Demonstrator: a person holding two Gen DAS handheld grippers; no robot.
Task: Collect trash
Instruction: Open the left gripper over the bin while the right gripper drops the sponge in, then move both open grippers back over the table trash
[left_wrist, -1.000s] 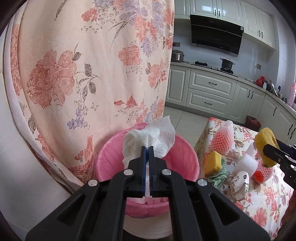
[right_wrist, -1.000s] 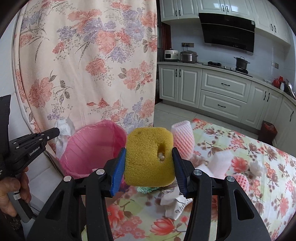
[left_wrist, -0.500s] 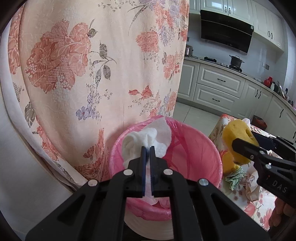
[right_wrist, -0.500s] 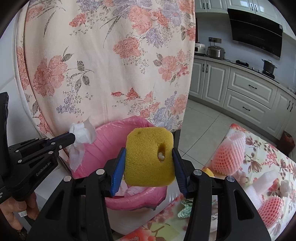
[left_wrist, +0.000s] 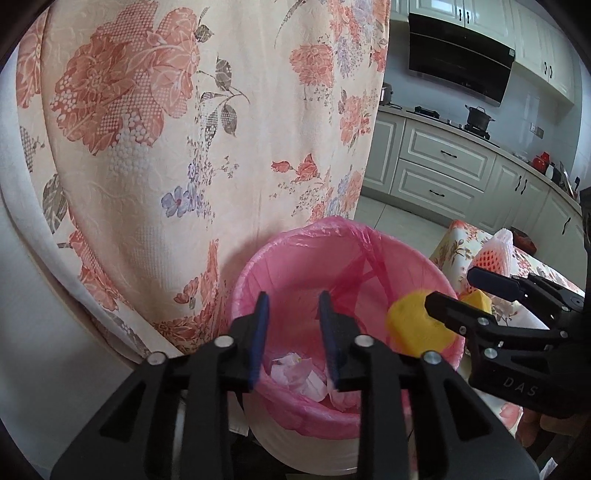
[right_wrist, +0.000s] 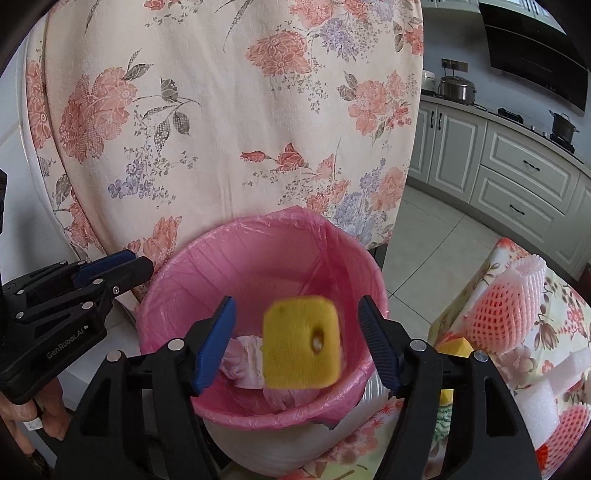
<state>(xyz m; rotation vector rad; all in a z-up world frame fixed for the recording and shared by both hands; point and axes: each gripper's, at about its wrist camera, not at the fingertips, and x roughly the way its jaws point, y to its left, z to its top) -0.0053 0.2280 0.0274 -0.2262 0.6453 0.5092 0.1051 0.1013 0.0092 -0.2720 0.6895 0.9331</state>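
A yellow sponge (right_wrist: 301, 341), blurred, hangs in the air between the right gripper's (right_wrist: 297, 341) blue-padded jaws, which stand wide apart and touch nothing. The sponge is directly over the open mouth of a bin lined with a pink bag (right_wrist: 258, 258). Crumpled white and pink paper (right_wrist: 243, 360) lies at the bottom of the bin.

The left gripper (left_wrist: 291, 332) also sits above the bin's near rim, its jaws moderately open and holding nothing.

The left wrist view shows the sponge (left_wrist: 417, 328) from the side, at the bin's right rim beside the right gripper's fingers (left_wrist: 448, 312), and more paper scraps (left_wrist: 299, 373) inside the liner. The right wrist view shows the left gripper (right_wrist: 107, 269) at the bin's left edge.

To the right, a surface with a floral cloth (right_wrist: 569, 317) carries a pink foam fruit net (right_wrist: 506, 306), white foam blocks (right_wrist: 546, 387) and a second yellow sponge (right_wrist: 456, 347). A floral curtain (right_wrist: 221, 110) hangs behind the bin.
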